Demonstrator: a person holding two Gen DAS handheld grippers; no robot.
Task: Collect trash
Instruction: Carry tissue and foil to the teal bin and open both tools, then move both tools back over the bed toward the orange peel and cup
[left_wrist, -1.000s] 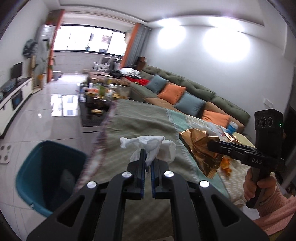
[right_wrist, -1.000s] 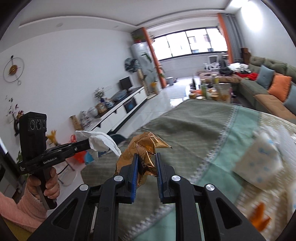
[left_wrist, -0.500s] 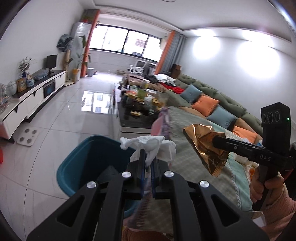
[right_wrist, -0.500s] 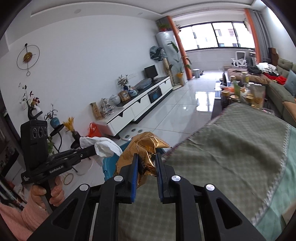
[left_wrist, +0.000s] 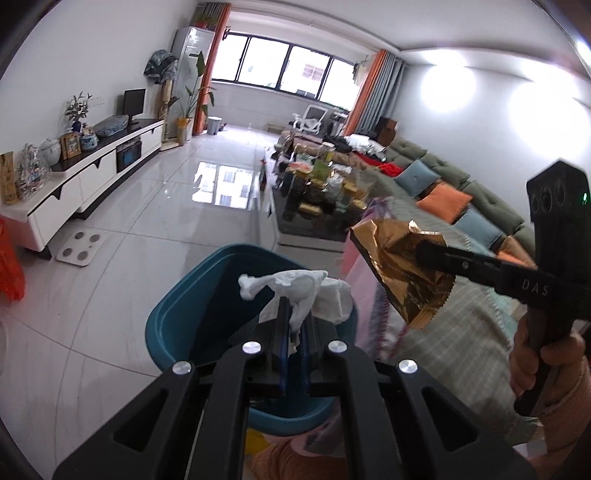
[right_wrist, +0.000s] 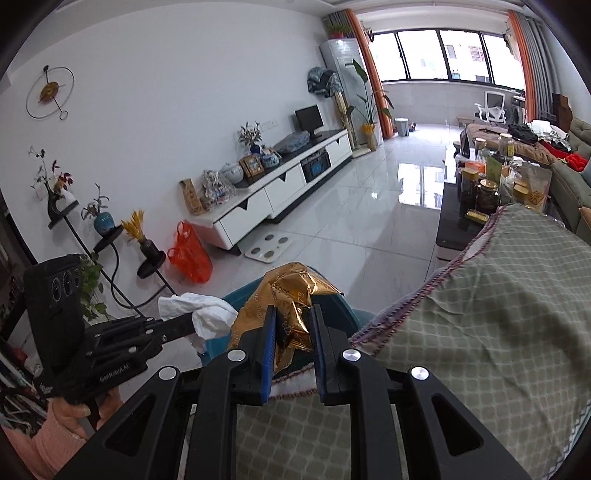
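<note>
My left gripper is shut on a crumpled white tissue and hangs over the teal bin on the floor. From the right wrist view the same tissue sticks out of the left gripper at the left. My right gripper is shut on a crinkled gold foil wrapper, held over the cloth's edge beside the bin. Seen from the left wrist, the wrapper hangs from the right gripper to the right of the bin.
A table under a green checked cloth fills the right. Beyond it stand a dark coffee table with jars and a green sofa. A white TV cabinet, an orange bag and a floor scale lie left.
Both grippers swung left off the clothed table toward the teal bin, each still holding its trash. The bin now sits right under the tissue.
</note>
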